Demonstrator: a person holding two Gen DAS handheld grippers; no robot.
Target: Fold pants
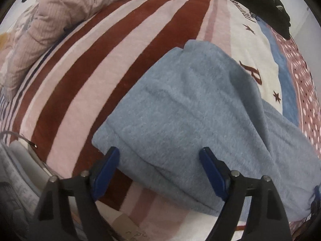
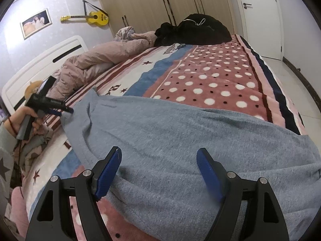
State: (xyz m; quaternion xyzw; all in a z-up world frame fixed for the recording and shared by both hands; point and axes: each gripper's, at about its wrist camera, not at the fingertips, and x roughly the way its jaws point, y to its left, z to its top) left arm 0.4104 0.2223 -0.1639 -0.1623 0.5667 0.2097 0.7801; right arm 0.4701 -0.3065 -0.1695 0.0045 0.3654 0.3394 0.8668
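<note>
Left gripper: jaws spread wide, nothing between the blue pads; it hangs just over the near corner of the pants.
Right gripper: jaws likewise parted and empty, poised low above the broad middle of the cloth.
Left gripper, seen from the right wrist: fingertips sit at the far-left edge of the garment; whether they touch the cloth cannot be told.
Pants: grey-blue, lying spread on the patterned blanket, apparently already doubled, with one layered edge running along the left side.
Pants, right view: the fabric runs from beneath the right gripper out toward the left one, rumpled in shallow ridges.
Handling, judged: soft, fleecy knit, light, limp, no stiffness; it will sag and drag when lifted, and is neither slippery nor fragile.
Hold points, judged: pinch at the corners or layered hem edge, catching all layers together; mid-panel grips would bunch the cloth.
Surroundings: pink quilt and black clothing lie well apart from the pants.
</note>
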